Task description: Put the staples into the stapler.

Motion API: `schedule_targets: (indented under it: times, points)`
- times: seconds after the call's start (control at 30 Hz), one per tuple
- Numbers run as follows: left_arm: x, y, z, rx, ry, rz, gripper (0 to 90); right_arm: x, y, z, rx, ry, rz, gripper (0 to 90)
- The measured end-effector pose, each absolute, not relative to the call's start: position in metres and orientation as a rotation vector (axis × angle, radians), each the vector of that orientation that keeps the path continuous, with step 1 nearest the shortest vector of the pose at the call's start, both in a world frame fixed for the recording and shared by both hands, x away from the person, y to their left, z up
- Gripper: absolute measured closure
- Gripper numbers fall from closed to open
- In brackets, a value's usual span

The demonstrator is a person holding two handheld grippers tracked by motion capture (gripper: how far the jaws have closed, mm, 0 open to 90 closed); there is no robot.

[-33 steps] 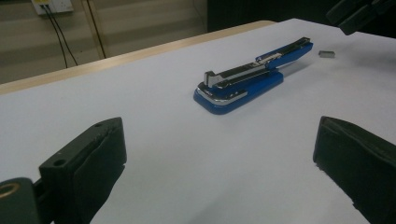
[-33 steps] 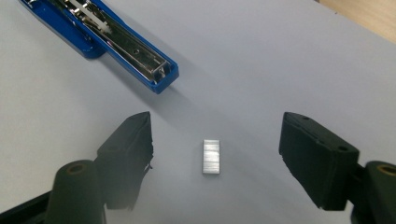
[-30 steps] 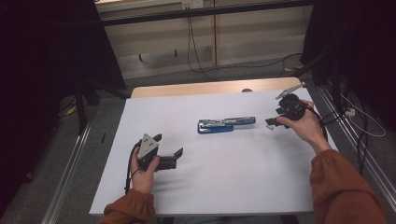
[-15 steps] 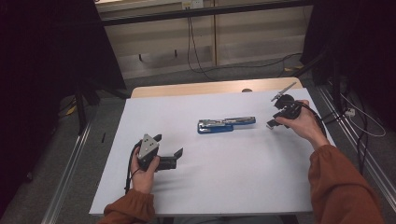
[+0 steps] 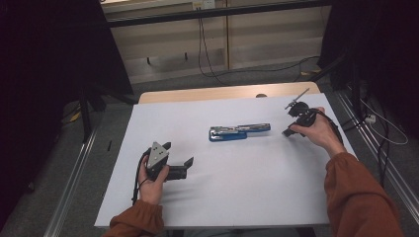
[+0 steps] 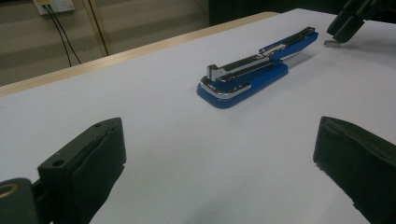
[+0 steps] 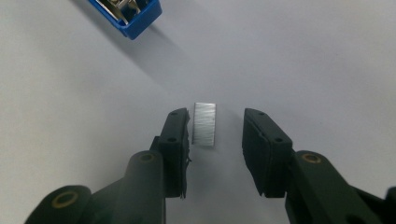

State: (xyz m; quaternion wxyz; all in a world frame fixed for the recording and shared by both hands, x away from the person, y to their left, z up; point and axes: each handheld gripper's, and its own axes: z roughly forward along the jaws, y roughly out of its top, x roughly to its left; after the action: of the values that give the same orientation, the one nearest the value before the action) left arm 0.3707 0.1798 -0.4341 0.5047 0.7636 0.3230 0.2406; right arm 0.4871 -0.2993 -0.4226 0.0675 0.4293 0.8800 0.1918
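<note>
Where it lies flat, staple strip (image 7: 204, 124), small, silvery, finely ribbed

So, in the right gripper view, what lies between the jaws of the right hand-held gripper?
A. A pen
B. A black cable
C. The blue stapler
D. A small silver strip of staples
D. In the right gripper view a small silver strip of staples lies flat on the white table between the jaws of the right hand-held gripper, with a clear gap on one side, while the blue stapler sits farther off at the top edge.
</note>
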Motion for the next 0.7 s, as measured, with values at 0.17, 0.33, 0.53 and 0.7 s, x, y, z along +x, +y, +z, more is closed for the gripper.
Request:
schedule_targets:
  times: [0.17,0.33,0.53,0.7]
  points:
    - [0.3705,0.1797,-0.4340,1.846,0.775,0.583,2.5,0.4882,-0.3001,-0.4251,1.304,2.660,0.579,66.5]
    - [0.3690,0.1795,-0.4325,1.835,0.770,0.587,2.5,0.4891,-0.2973,-0.4265,1.281,2.672,0.563,68.3]
    - [0.3678,0.1782,-0.4323,1.839,0.757,0.589,2.5,0.4896,-0.2950,-0.4287,1.249,2.685,0.537,72.8]
    - [0.3680,0.1787,-0.4324,1.839,0.761,0.591,2.5,0.4894,-0.2931,-0.4294,1.220,2.696,0.534,76.4]
